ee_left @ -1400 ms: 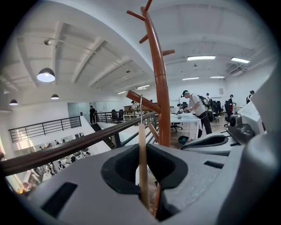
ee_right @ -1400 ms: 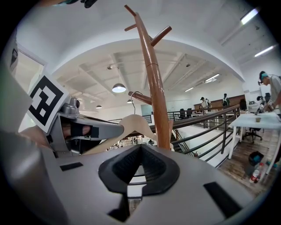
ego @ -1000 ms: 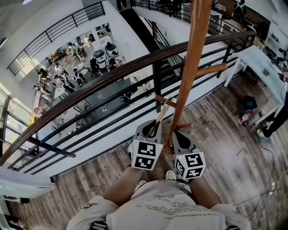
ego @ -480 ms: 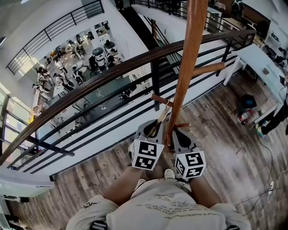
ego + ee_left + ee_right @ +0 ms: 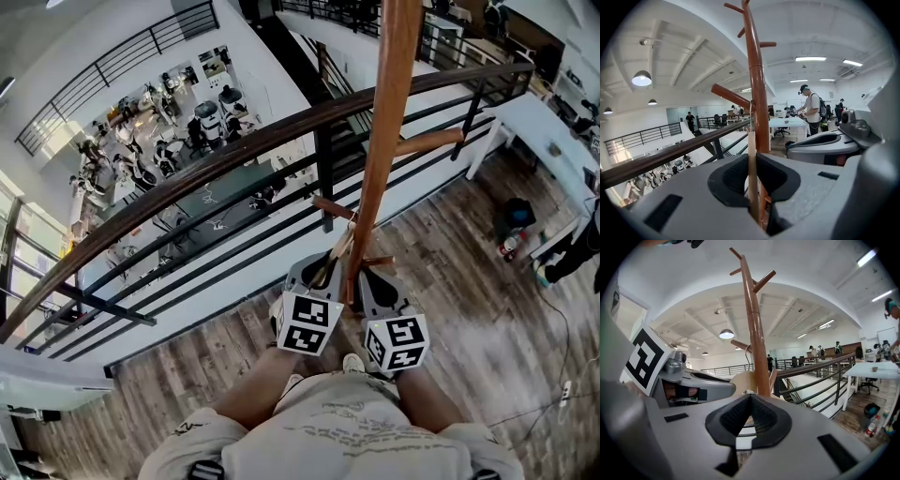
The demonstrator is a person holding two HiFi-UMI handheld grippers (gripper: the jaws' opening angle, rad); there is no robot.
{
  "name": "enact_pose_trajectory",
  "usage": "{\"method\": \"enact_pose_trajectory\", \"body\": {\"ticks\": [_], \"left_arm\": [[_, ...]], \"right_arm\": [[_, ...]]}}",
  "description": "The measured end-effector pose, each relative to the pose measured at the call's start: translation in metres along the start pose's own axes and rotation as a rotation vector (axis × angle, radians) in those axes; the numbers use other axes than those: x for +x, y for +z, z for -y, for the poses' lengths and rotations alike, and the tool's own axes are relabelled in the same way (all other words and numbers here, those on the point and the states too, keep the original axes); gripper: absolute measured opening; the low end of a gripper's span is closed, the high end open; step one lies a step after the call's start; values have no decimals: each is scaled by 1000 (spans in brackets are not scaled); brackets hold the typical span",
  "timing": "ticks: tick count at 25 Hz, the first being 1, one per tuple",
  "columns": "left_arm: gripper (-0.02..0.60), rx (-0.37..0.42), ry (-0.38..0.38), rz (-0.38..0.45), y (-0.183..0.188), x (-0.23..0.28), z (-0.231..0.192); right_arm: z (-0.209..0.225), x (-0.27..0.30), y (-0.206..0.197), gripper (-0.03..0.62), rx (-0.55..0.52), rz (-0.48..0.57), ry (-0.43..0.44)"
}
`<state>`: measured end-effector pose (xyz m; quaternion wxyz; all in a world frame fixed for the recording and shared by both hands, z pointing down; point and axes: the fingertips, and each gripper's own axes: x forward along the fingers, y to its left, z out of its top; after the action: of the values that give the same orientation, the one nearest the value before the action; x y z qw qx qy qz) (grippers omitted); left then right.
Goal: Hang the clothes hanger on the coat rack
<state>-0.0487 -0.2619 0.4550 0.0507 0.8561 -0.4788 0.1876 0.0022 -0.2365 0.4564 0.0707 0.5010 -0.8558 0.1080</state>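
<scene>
Where: We stand at a mezzanine railing, close against the coat rack, with both grippers raised at its pole.
Left gripper: Its jaws are clamped on the pale wooden clothes hanger, which rises upright through the pads just beside the pole.
Right gripper: Its jaws are closed together with nothing between them. It sits just right of the pole, next to the left one.
Hanger's place: It is off the rack and in our left grip. Its wire hook reaches up near a low peg that slants out from the pole. We cannot tell whether the hook touches that peg.
Step in hand: By our reading this is the approach, bringing the hook up to the peg. The hanging itself is not yet done.
Next move: We judge it calls for lifting the hook over the peg's tip and settling it there. The left jaws should loosen only once the peg bears the hanger's weight.
Risk: Letting go early would likely drop the hanger.
</scene>
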Motion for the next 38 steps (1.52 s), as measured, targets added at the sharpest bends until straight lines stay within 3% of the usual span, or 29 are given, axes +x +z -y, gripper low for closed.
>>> {"method": "enact_pose_trajectory", "body": {"ticks": [15,22,29,35,36,38], "left_arm": [[55,-95,-47,-38,-4,0,8],[57,-88,-93,26,8,-2,13],[57,-129,-145,153,30,-15,17],[55,-170,-87,240,39,-30,-1],[16,-171,-71,246,38,-33,-5],[6,-175,-40,245,35,-37,-12]], "right_arm": [[5,-4,-8,2,-4,-13,-1],[2,-3,-3,2,-4,-2,11],[3,-6,12,2,6,59,18],[2,-5,20,2,12,82,20],[0,-5,22,2,12,87,21],[-2,-6,24,2,14,94,25]]}}
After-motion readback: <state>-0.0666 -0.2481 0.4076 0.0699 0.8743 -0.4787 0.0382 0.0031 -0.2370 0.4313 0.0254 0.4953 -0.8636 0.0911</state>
